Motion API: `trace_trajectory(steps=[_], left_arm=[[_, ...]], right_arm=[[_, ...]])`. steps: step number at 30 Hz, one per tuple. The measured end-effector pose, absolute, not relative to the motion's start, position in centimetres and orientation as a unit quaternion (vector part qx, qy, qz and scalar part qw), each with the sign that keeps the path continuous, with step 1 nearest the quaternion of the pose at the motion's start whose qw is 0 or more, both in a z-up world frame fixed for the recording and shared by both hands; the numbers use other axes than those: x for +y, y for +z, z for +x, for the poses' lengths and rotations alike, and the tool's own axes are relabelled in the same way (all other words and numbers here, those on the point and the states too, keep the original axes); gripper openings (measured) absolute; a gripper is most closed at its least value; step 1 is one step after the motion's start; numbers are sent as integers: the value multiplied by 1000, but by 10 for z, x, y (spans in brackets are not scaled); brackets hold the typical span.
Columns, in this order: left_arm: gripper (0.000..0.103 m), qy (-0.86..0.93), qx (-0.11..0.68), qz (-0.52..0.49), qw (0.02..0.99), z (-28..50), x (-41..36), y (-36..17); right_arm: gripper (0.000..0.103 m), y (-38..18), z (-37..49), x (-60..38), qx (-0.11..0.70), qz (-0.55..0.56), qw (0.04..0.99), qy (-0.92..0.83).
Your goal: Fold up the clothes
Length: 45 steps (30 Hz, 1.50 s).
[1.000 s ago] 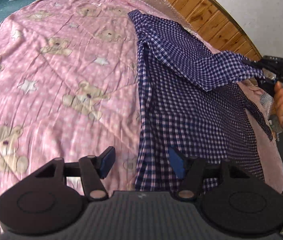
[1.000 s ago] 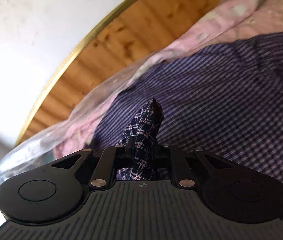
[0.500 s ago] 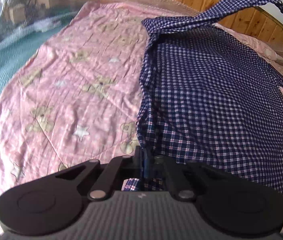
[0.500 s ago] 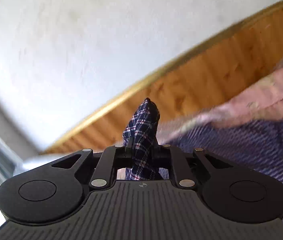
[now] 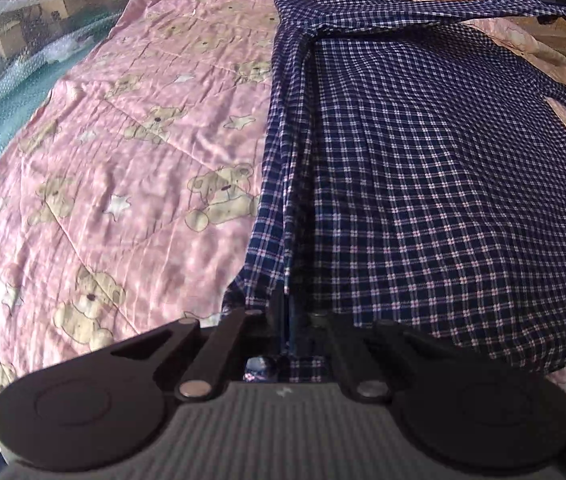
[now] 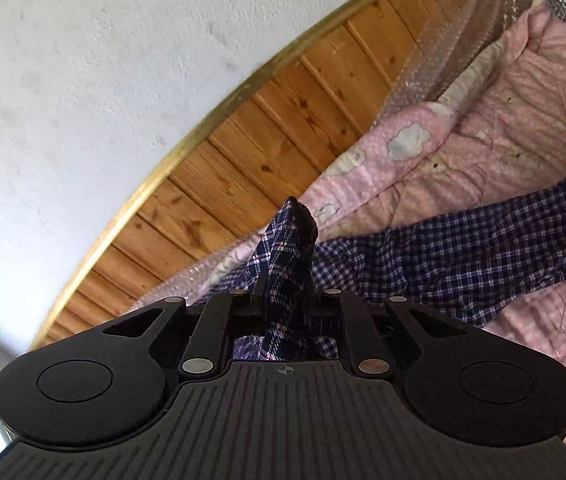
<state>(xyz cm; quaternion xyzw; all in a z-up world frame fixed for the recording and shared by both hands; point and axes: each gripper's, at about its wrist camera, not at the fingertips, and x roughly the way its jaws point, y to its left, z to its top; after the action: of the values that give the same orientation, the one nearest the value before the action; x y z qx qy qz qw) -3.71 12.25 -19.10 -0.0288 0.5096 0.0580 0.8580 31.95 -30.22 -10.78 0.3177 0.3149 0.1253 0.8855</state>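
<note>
We worked over a bed covered with a pink teddy-bear quilt (image 5: 131, 168), a pine-board headboard (image 6: 243, 160) at its far end under a white wall (image 6: 103, 60), and bubble wrap (image 5: 23, 8) heaped along the far-left edge. On the right half of the quilt lay the navy checked shirt (image 5: 443, 168), its long axis running from near to far, its left side bunched into lengthwise pleats.

Our left gripper (image 5: 289, 320) sat at the shirt's near edge, jaws pressed together on a pinch of the hem, the cloth fanning away from them toward the headboard. Our right gripper (image 6: 283, 304) was clamped on a narrow end of the same shirt, what looked like a sleeve (image 5: 463, 10), and a tuft of checked fabric stood up between its jaws. In the left wrist view that sleeve was stretched taut across the far right, lifted off the quilt, ending at the right gripper in the top corner.

We judged the sleeve was the part to fold next: it ran crosswise to the body, so the right hand, the only one on it, would carry it leftward over the panel while the left pinned the hem.
</note>
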Motion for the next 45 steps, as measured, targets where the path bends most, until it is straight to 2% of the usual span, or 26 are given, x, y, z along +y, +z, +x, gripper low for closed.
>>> trace_trajectory(steps=[4, 8, 10, 14, 15, 18, 20, 22, 25, 28, 33, 40, 42, 43, 44, 45], left_arm=[[3, 67, 505, -33, 860, -49, 123, -192], [16, 52, 494, -38, 867, -53, 117, -190], [16, 44, 489, -50, 870, -53, 116, -186], [23, 24, 473, -80, 877, -68, 121, -170], [25, 19, 469, -88, 879, -74, 124, -166], [36, 22, 463, -94, 881, -92, 132, -158], [47, 33, 458, -82, 885, -99, 133, -156], [54, 37, 449, -69, 890, -98, 133, -158], [54, 44, 439, -41, 897, -85, 130, -166], [54, 50, 429, -8, 902, -74, 127, -176], [50, 44, 429, 11, 902, -71, 130, -192], [51, -7, 413, -26, 910, -80, 156, -197], [51, -28, 412, -38, 910, -79, 162, -202], [50, -33, 406, -36, 912, -78, 161, -203], [40, -37, 403, -36, 914, -75, 161, -204], [25, -42, 407, -42, 912, -72, 163, -203]], right_arm=[[12, -114, 302, -312, 315, 314, 888, 114], [12, -132, 312, -311, 339, 285, 892, 95], [13, -139, 317, -311, 351, 257, 897, 82], [46, -150, 314, -320, 385, 195, 902, 4], [51, -152, 311, -324, 388, 182, 903, -25], [52, -141, 288, -335, 365, 167, 910, -105], [52, -128, 271, -321, 349, 184, 916, -72], [52, -120, 258, -279, 371, 194, 907, 43], [50, -142, 246, -184, 443, 211, 835, 249], [51, -170, 240, -98, 497, 220, 754, 368], [53, -215, 260, -18, 546, 224, 710, 385], [55, -243, 280, 26, 558, 207, 716, 365], [49, -247, 286, 30, 557, 210, 719, 359], [41, -249, 290, 33, 557, 212, 720, 356], [25, -250, 293, 37, 558, 209, 722, 352], [13, -252, 297, 41, 560, 201, 723, 350]])
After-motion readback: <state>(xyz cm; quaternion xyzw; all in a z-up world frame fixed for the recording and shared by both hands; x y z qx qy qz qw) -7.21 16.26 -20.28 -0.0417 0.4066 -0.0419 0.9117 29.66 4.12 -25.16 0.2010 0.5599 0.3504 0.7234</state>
